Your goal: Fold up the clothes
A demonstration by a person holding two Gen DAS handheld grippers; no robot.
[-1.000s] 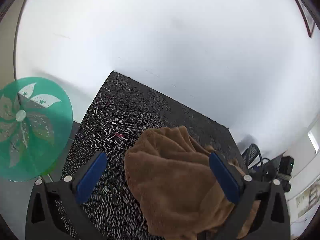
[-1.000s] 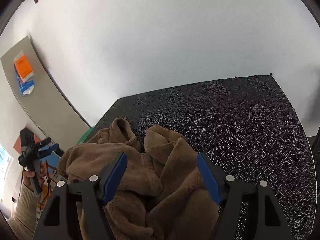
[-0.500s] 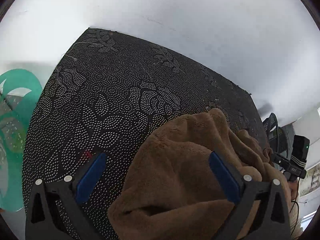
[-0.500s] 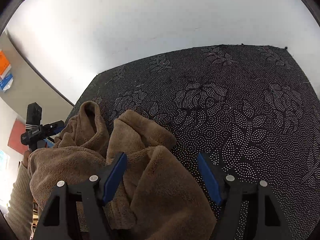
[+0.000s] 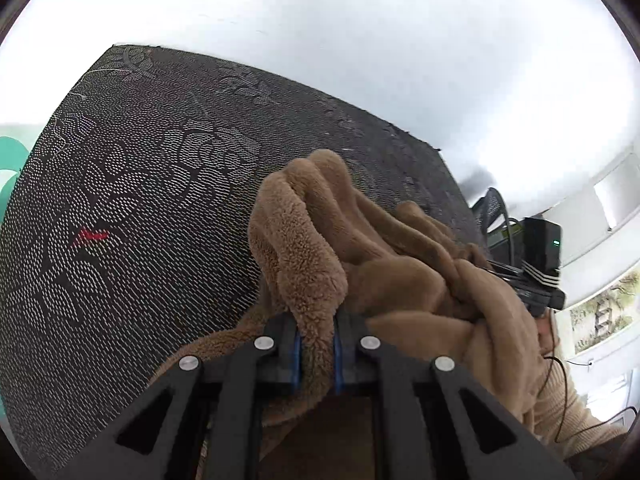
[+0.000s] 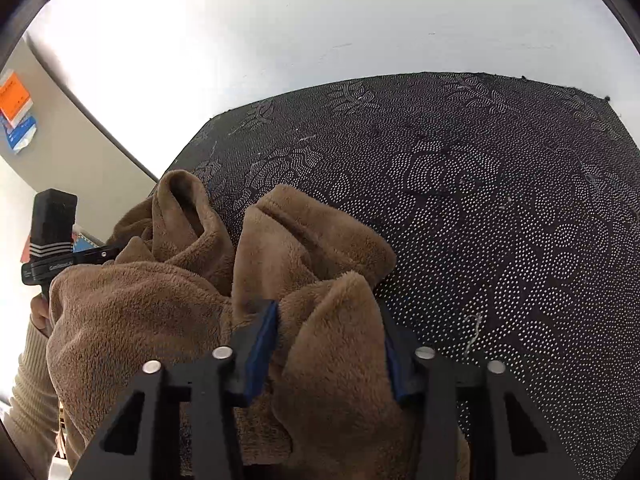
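Both grippers on the brown fleece

Now the brown fleece garment (image 5: 384, 280) lies bunched on the bench (image 5: 132, 184), which wears a black cloth with dotted flowers. In the left wrist view the heap fills the frame from 6 o'clock up to 1 o'clock. The left gripper (image 5: 315, 350) has its jaws pinched tight on a ridge of fleece standing up between the blue pads. In the right wrist view the garment (image 6: 168, 304) spreads from 9 o'clock to the centre. The right gripper (image 6: 326, 354) has its jaws closing, a thick fold of fleece between them. A beige sleeve (image 6: 28, 384) shows at 8 o'clock.
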